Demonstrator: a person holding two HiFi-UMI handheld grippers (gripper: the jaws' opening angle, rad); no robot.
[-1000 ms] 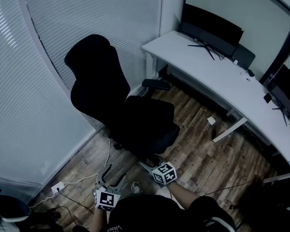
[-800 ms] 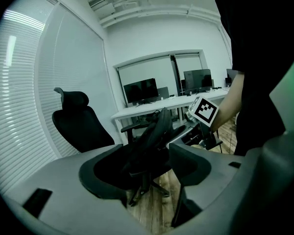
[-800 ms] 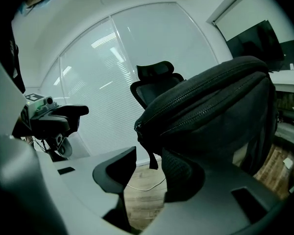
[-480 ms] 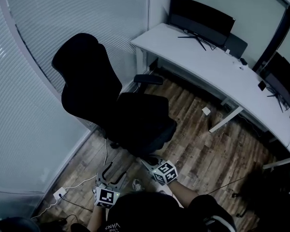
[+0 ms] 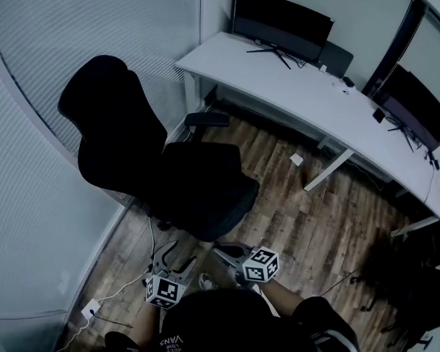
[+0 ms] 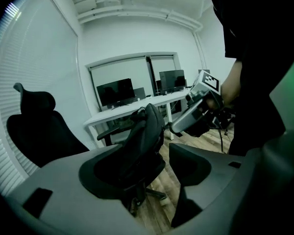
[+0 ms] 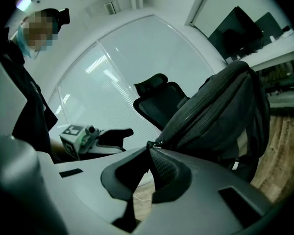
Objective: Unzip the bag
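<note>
A dark grey backpack (image 7: 220, 114) stands upright on the seat of a black office chair (image 5: 117, 130); in the head view it blends into the dark seat. My right gripper (image 7: 150, 153) has just been closing and is now shut on the zipper pull (image 7: 150, 144) at the bag's near end, level with the zip line. My left gripper (image 6: 152, 168) is open, its jaws spread on either side of the backpack (image 6: 146, 131) but well short of it. Both grippers, left (image 5: 174, 255) and right (image 5: 226, 251), sit low in the head view in front of the chair.
A long white desk (image 5: 279, 79) with monitors (image 5: 282, 24) runs along the far wall. A glass wall with blinds (image 5: 37, 138) stands on the left. A white cable and socket (image 5: 94, 306) lie on the wood floor beside the chair base.
The head view has swung, so chair and desk sit further left. My left gripper has pushed forward and dipped toward the chair. The right gripper has risen slightly.
</note>
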